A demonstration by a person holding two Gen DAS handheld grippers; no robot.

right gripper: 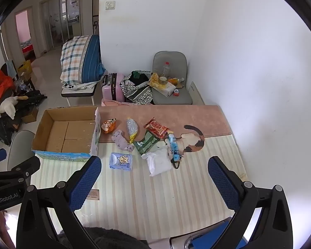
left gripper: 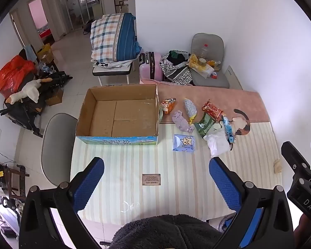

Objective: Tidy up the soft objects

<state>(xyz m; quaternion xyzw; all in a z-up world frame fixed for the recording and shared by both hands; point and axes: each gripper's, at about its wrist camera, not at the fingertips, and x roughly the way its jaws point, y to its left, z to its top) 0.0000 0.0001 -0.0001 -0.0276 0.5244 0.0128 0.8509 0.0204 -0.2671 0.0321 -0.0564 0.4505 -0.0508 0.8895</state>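
An open, empty cardboard box [left gripper: 118, 114] [right gripper: 66, 132] stands at the table's far left. To its right lie soft items: a blue tissue pack [left gripper: 184, 143] [right gripper: 121, 161], a lilac cloth [left gripper: 181, 121] [right gripper: 121, 140], a white bag [left gripper: 216, 144] [right gripper: 158, 162], a green packet [left gripper: 204, 124] [right gripper: 145, 143], a red packet [left gripper: 212, 110] [right gripper: 156, 127], an orange packet [left gripper: 168, 105] [right gripper: 108, 125] and a silver pouch [left gripper: 190, 108] [right gripper: 132, 128]. My left gripper [left gripper: 156, 170] and right gripper [right gripper: 154, 169] are open and empty, held above the table's near part, well short of the items.
The table carries a striped mat [left gripper: 176, 176] and a pink mat [left gripper: 207, 97]. A grey chair [left gripper: 56, 143] stands left of the table. Behind are a suitcase [left gripper: 150, 66], bags, a loaded chair [left gripper: 209, 66] and a folded quilt [left gripper: 114, 37].
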